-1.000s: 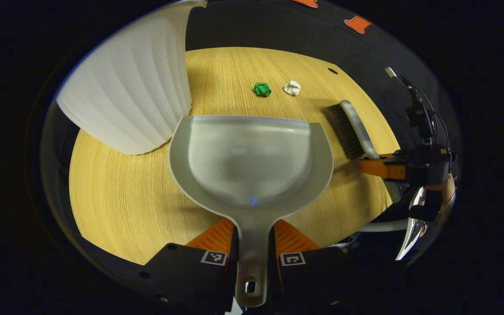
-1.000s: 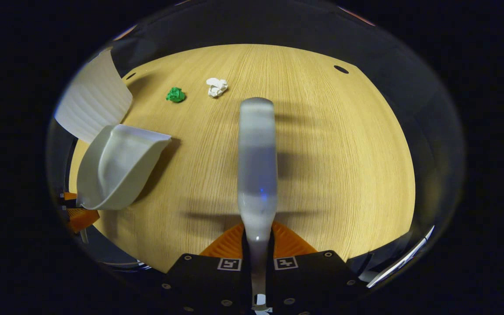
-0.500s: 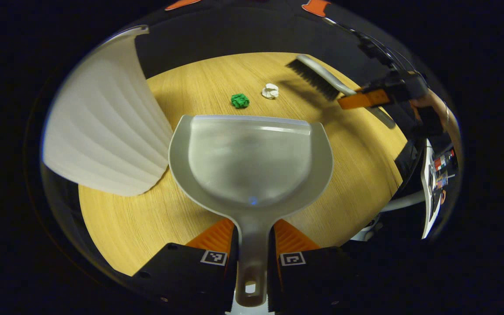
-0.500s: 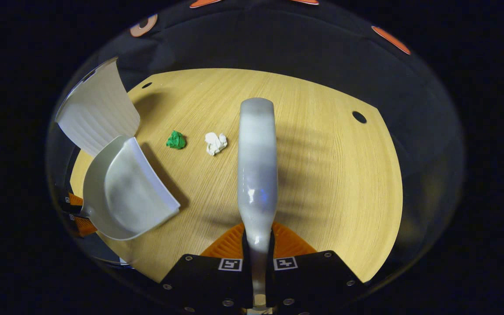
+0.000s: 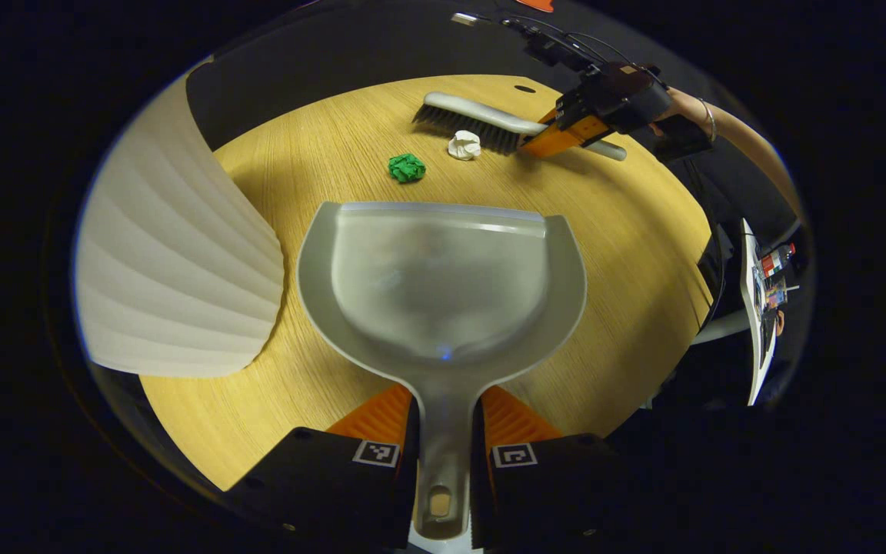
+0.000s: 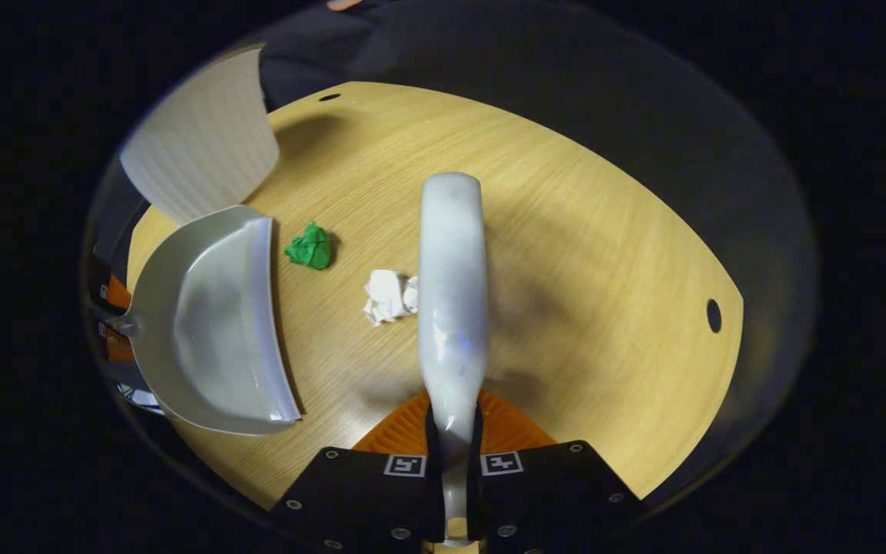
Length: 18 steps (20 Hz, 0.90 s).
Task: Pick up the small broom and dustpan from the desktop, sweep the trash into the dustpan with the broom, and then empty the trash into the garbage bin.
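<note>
Beside grey broom [image 6: 452, 261], crumpled white trash [image 6: 386, 295]

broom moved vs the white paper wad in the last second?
Yes. In the left gripper view the broom swung from well right of the white wad to directly behind it, bristles touching.

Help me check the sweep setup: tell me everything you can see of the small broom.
The small broom has a pale grey, plastic-looking back and handle with a row of dark bristles along one edge. The right gripper is shut on its handle. It lies low over the wooden desktop, behind the trash as seen from the dustpan. Its bristles sit against the white paper wad; the green wad lies apart from it. Whether the bristles press the desktop cannot be told.
</note>
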Tool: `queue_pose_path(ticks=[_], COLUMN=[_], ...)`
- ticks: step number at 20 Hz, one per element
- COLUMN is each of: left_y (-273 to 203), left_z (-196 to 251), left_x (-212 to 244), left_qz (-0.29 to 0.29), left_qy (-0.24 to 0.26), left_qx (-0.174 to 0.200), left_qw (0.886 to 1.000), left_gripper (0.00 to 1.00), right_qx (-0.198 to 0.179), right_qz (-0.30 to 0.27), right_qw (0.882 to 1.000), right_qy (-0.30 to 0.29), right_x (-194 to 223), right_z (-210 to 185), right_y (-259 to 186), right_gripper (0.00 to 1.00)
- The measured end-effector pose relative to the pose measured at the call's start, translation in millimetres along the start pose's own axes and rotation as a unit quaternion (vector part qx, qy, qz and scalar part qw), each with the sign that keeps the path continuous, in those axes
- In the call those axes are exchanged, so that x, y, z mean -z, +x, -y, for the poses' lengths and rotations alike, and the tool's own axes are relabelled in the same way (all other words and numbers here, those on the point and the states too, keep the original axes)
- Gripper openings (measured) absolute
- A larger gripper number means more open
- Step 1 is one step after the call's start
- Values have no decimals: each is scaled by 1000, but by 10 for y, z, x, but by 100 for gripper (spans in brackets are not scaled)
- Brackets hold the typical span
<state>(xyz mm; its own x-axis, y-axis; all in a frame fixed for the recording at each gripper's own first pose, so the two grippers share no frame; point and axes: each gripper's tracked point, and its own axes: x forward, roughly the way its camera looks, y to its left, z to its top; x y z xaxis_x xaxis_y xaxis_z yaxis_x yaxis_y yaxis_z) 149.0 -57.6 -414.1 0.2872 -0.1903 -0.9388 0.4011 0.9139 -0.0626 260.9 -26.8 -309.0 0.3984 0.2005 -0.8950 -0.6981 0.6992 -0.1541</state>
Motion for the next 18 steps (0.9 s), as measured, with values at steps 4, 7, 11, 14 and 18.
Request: queue_pose_path(ticks=[4, 7, 11, 14, 18], left_y=[61, 108, 101, 105, 133], left_z=[-56, -65, -84, -105, -120], left_x=[23, 13, -20, -30, -52], left_qz=[-2, 1, 1, 1, 3], left_qy=[11, 15, 19, 23, 24], left_qx=[7, 10, 11, 13, 14], left_qw=[1000, 1000, 1000, 1000, 1000], left_gripper=[30, 30, 30, 30, 30], right_qx=[-24, -50, -74, -97, -133], right_qz=[0, -2, -5, -12, -22], right_qw=[998, 995, 992, 989, 984], right_qy=[-61, -85, -100, -112, -115], right_x=[-55, -91, -62, -5, 44], right_z=[-298, -483, -703, -861, -1077], right_y=[-105, -172, -265, -376, -494], right_gripper=[11, 11, 11, 11, 11])
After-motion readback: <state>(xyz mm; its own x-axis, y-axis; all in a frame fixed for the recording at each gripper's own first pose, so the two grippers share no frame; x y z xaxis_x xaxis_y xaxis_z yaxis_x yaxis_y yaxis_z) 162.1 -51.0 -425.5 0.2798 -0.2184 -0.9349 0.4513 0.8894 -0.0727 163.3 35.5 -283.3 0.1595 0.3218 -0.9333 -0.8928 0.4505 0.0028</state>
